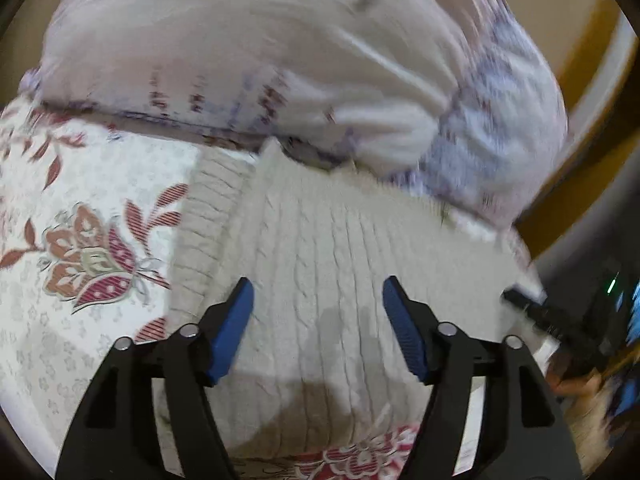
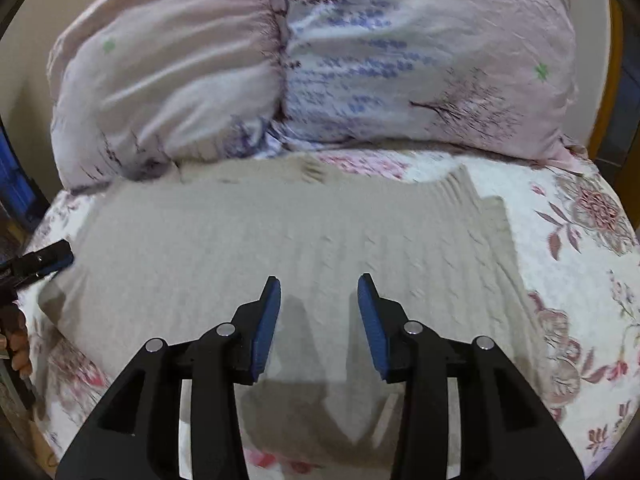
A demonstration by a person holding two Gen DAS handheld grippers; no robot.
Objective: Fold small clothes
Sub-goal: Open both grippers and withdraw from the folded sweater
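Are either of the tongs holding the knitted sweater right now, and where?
Nothing is held. The left tongs and right tongs both stand open above the cream knitted sweater, gripping no part.

Blurred and cut-off parts
Pillow [image 1: 248,52] smeared at twelve o'clock; sweater's [image 1: 320,248] hem cut at six; hand [image 2: 18,344] cropped at nine.

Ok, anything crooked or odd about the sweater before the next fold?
The cream sweater lies mostly flat on the floral bedspread. One ribbed corner at the far right juts past the folded edge. Both the left gripper and the right gripper hang open above it.
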